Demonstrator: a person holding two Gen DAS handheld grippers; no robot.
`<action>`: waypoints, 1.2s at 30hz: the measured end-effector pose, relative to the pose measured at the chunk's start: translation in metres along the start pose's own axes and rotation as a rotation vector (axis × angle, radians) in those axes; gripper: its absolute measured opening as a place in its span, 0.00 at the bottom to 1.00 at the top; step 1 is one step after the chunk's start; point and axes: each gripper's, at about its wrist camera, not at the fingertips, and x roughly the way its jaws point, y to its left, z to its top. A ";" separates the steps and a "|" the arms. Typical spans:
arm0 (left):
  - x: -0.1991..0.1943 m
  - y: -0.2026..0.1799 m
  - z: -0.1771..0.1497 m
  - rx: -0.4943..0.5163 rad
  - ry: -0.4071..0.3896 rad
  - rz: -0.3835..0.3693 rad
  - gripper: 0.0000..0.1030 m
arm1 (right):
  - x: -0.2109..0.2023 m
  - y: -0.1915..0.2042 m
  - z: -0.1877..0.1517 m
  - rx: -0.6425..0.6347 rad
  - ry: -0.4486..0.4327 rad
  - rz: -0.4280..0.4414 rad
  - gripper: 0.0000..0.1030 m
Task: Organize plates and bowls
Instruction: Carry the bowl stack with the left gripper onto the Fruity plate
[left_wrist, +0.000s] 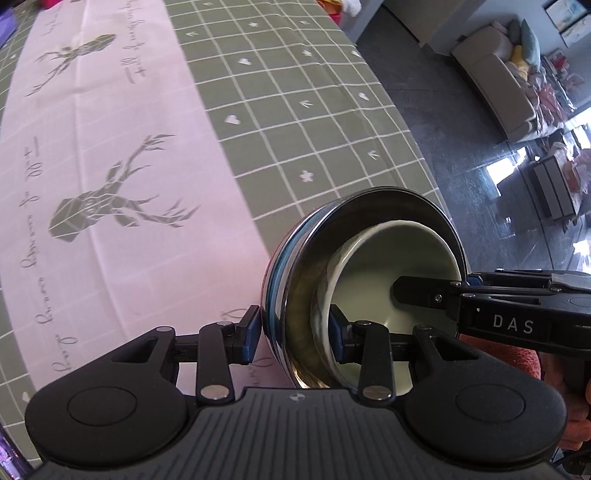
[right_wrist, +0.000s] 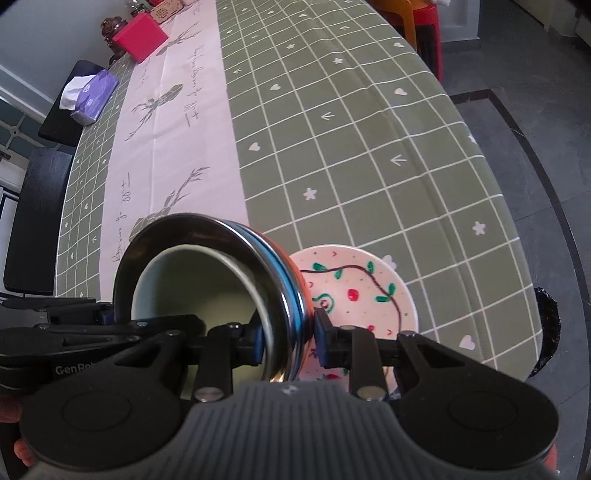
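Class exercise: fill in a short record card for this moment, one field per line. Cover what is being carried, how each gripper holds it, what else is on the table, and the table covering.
Carried: steel bowl with a pale ceramic bowl nested inside
Left gripper: clamped across the near walls of both bowls
Right gripper: clamped across the opposite walls
Also on table: painted plate, beneath the bowls in the right wrist view
Far end: pink box, tissue pack
Covering: green checked tablecloth with pink runner
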 end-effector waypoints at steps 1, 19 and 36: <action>0.003 -0.004 0.001 0.003 0.007 -0.005 0.41 | -0.001 -0.006 -0.001 0.006 0.002 -0.003 0.24; 0.031 -0.024 0.005 -0.016 0.086 -0.024 0.41 | 0.004 -0.045 -0.003 0.057 0.048 -0.001 0.25; 0.029 -0.022 0.003 -0.036 0.081 -0.021 0.48 | 0.004 -0.044 -0.002 0.037 0.040 0.003 0.32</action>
